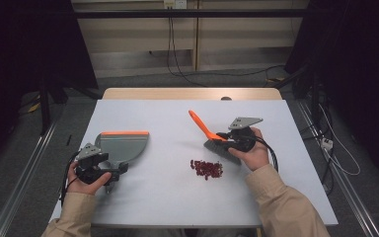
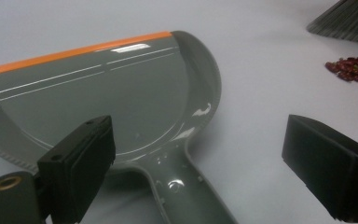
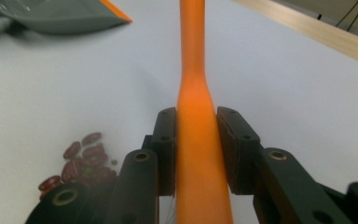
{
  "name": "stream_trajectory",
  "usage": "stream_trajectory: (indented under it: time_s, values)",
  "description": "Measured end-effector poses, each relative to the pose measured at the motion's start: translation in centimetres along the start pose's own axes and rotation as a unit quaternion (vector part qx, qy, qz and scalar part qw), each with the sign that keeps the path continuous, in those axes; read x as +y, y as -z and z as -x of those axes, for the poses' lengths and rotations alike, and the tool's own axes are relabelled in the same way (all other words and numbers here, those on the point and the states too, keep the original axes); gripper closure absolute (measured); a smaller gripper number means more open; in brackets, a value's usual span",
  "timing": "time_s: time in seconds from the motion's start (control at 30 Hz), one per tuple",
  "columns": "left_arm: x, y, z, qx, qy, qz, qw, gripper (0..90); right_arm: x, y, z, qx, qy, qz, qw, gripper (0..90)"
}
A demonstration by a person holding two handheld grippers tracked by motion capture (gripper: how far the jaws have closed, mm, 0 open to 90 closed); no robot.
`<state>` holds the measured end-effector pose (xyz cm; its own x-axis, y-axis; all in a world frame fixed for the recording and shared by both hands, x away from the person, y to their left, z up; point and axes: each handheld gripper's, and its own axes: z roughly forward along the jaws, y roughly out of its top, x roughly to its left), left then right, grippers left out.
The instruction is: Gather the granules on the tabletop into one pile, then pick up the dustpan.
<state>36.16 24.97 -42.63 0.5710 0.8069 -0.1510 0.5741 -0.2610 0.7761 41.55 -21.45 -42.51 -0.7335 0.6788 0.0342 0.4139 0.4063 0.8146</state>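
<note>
Spreading white across the scene, the table point(image 1: 177, 197) carries a grey dustpan point(image 1: 123, 145) at its left, its handle between the wide-open jaws of the left hand-held gripper point(image 2: 196, 163), while the right hand-held gripper point(image 3: 196, 149) clamps the orange brush point(image 1: 209, 136) just beside the red beans point(image 1: 206, 168).
</note>
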Motion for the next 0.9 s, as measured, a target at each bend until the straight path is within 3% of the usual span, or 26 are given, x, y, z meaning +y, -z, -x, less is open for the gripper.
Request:
stream_trajectory:
  time_s: [0.2, 0.4, 0.57, 0.67, 0.8, 0.9]
  values:
    - [-0.1, 0.0, -0.3, 0.012, 0.008, -0.012, 0.9998, 10.8, -0.1, 0.2, 0.0, -0.009, -0.001, -0.011, 0.9999, 70.8]
    - [-0.2, 0.7, -0.3, 0.027, 0.014, -0.005, 0.9995, 12.8, -0.2, 0.2, -0.5, -0.014, -0.001, -0.006, 0.9999, 70.9]
    - [-0.4, 2.1, 0.2, 0.06, 0.013, -0.008, 0.9981, 13.0, -0.4, 0.3, -0.6, -0.014, -0.004, 0.0, 0.9999, 70.9]
    - [-1.2, 2.3, 0.4, 0.078, 0.019, -0.032, 0.9962, 17.3, -0.5, 0.4, -0.7, -0.017, -0.003, 0.001, 0.9999, 70.9]
    - [-1.8, 1.0, 0.4, 0.078, 0.037, -0.064, 0.9942, 19.3, -0.6, 0.4, -0.8, -0.02, -0.004, 0.005, 0.9998, 70.9]
    - [-1.2, -0.3, 0.6, 0.084, 0.028, -0.08, 0.9928, 27.4, -0.6, 0.4, -0.9, -0.022, -0.004, 0.004, 0.9997, 70.9]
